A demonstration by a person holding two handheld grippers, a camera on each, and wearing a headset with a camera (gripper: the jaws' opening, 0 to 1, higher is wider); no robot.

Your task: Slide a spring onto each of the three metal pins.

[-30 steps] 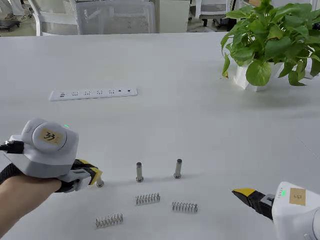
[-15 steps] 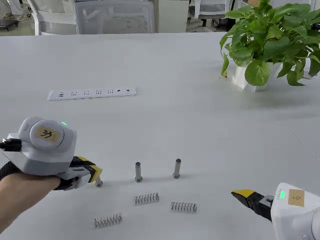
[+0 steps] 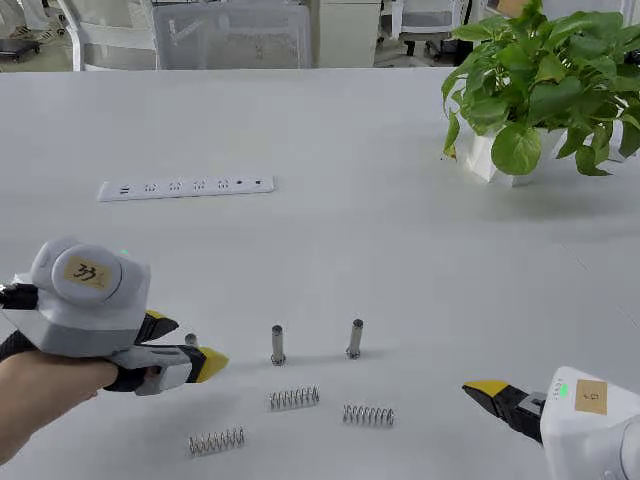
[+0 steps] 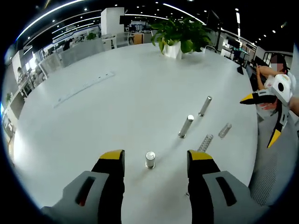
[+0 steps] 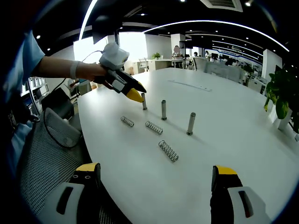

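Note:
Three metal pins stand upright in a row on the white table: the left pin (image 3: 191, 340) (image 4: 150, 159), the middle pin (image 3: 278, 344) (image 4: 186, 126) and the right pin (image 3: 355, 338) (image 4: 204, 106). Three springs lie flat in front of them (image 3: 217, 441) (image 3: 294, 398) (image 3: 368, 414). My left gripper (image 3: 190, 345) (image 4: 154, 156) is open, its jaws on either side of the left pin without touching it. Low at the right, my right gripper (image 3: 490, 392) (image 5: 156, 170) is open and empty, well back from the springs (image 5: 153, 127).
A white power strip (image 3: 187, 187) lies farther back on the left. A potted plant (image 3: 540, 80) stands at the back right. Chairs (image 3: 230, 35) line the table's far edge. The near table edge (image 5: 107, 182) runs just ahead of my right gripper.
My left gripper's jaws have spread apart; the left pin now stands free between them. The right gripper has held still.

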